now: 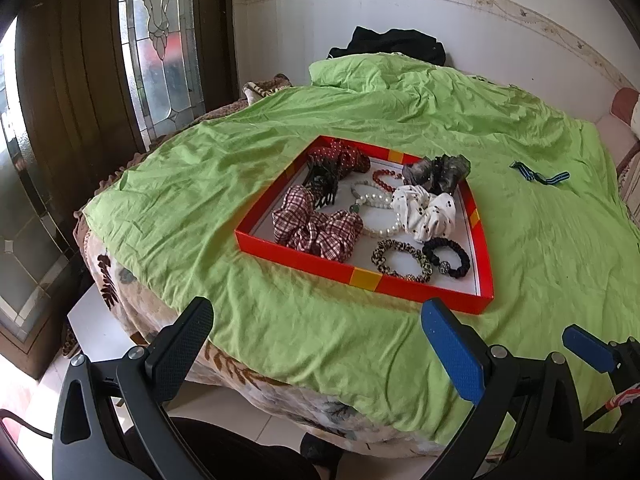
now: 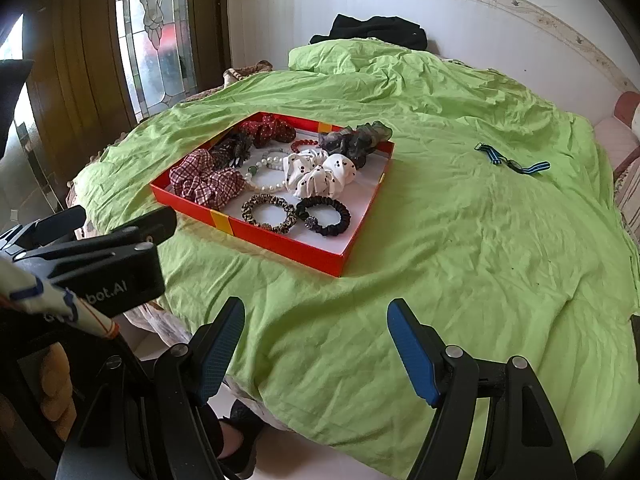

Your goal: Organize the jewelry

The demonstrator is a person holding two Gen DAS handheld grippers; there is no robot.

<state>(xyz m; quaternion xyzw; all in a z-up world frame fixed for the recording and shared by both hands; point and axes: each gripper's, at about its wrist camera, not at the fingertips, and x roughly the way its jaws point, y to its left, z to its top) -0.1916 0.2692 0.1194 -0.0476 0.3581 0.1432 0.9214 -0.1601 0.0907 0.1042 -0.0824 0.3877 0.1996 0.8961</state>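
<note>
A shallow red tray (image 1: pixel 364 278) (image 2: pixel 276 240) lies on a green sheet. It holds several scrunchies, a pearl bracelet (image 1: pixel 380 204) (image 2: pixel 264 176), a red bead bracelet (image 1: pixel 386 178) and a dark claw clip (image 1: pixel 324 184). A blue striped band (image 1: pixel 540 176) (image 2: pixel 512 162) lies alone on the sheet, right of the tray. My left gripper (image 1: pixel 320 344) is open and empty, in front of the tray. My right gripper (image 2: pixel 316 344) is open and empty, nearer than the tray and to its right.
The green sheet (image 1: pixel 200 200) (image 2: pixel 460 240) covers a round table with a floral blanket (image 1: pixel 132 300) below it. Black clothing (image 1: pixel 396 44) lies at the far edge by the tiled wall. A wooden door with glass (image 1: pixel 160 40) stands at the left.
</note>
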